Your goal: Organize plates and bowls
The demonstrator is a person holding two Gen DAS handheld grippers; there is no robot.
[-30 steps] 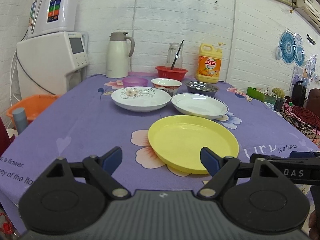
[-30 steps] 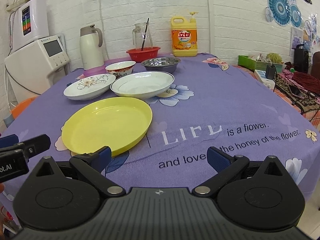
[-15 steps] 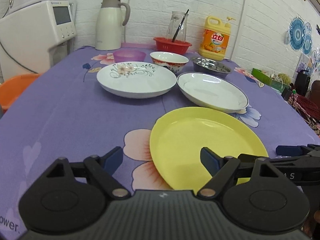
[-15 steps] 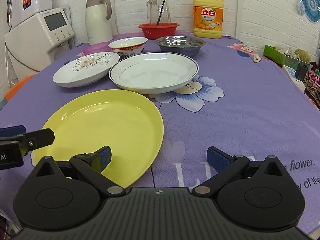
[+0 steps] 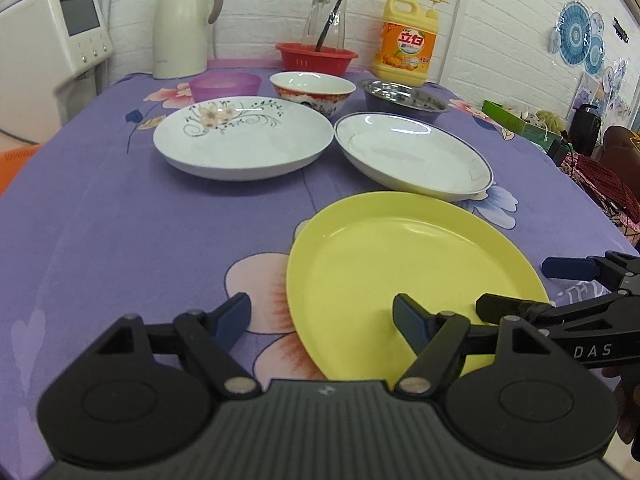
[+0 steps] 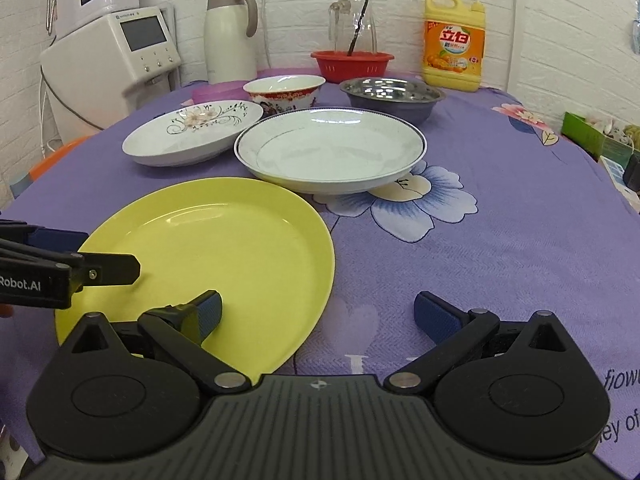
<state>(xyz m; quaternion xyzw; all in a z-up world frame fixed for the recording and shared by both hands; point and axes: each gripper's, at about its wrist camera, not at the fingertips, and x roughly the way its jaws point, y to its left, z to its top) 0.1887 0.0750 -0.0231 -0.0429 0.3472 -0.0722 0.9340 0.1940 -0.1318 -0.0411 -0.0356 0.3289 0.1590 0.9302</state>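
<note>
Yellow plate (image 5: pixel 400 264) empty, pitcher (image 5: pixel 326 16) holding perhaps a stick

Along the white brick wall stand a cream thermos jug (image 5: pixel 182 24), a glass pitcher (image 5: pixel 325 16) set in a red basket (image 5: pixel 316 56) and a yellow soap bottle (image 5: pixel 409 42) — all on the counter's purple flowered cloth (image 5: pixel 140 216). A white appliance (image 6: pixel 116 60) stands at the left.

We're looking at a home dining corner: a flowered purple tablecloth (image 6: pixel 520 208), thermos jug (image 6: pixel 230 36), dish soap bottle (image 6: pixel 454 40) and water dispenser (image 6: pixel 116 56) sitting against white brick.
</note>
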